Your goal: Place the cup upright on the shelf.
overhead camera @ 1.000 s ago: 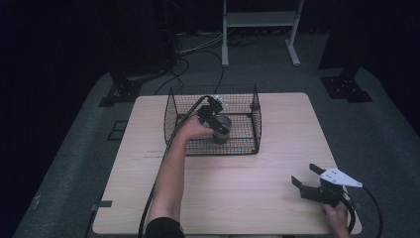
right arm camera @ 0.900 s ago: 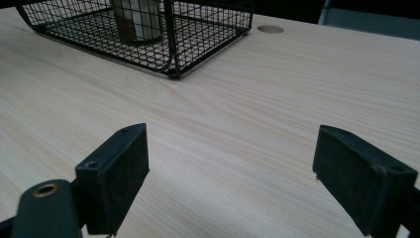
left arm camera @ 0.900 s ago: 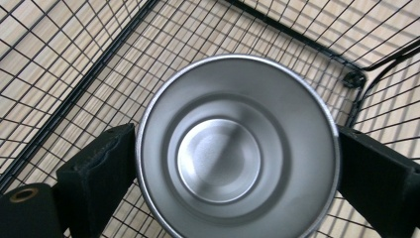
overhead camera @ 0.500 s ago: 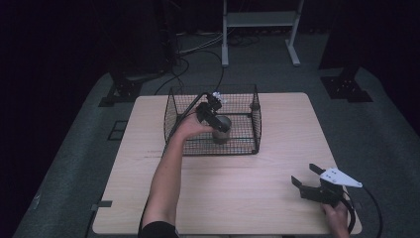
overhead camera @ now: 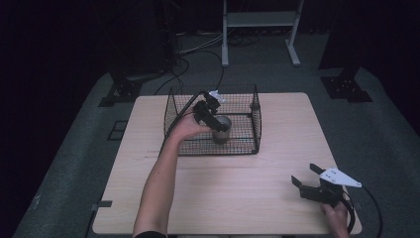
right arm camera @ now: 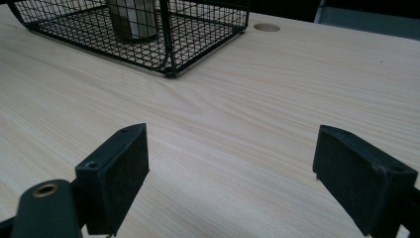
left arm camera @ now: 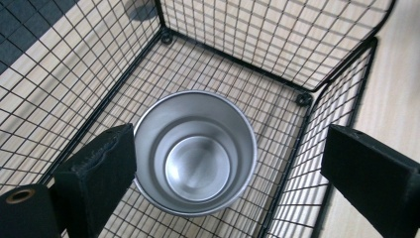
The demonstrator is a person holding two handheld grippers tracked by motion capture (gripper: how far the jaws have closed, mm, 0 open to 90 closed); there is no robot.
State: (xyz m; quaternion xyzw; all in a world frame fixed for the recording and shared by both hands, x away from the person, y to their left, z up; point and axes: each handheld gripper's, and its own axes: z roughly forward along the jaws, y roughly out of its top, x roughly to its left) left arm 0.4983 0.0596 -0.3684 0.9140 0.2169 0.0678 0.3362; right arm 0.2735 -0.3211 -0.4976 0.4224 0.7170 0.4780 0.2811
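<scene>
Wire basket point(overhead camera: 257, 124): open top, mesh walls hemming the left gripper point(left arm camera: 228, 163) on all sides. Steel cup point(left arm camera: 195, 151): upright between and below its spread jaws. Table point(right arm camera: 237, 148): bare wood ahead of the right gripper point(right arm camera: 230, 173).

On a wooden table point(overhead camera: 237, 198) stands a wire basket point(overhead camera: 247, 148) with a metal cup point(overhead camera: 221, 130) upright inside. The left gripper point(overhead camera: 214, 115) hangs over the cup, jaws just opened. The right gripper point(overhead camera: 303, 179) rests near the table's right front corner, jaws apart.
</scene>
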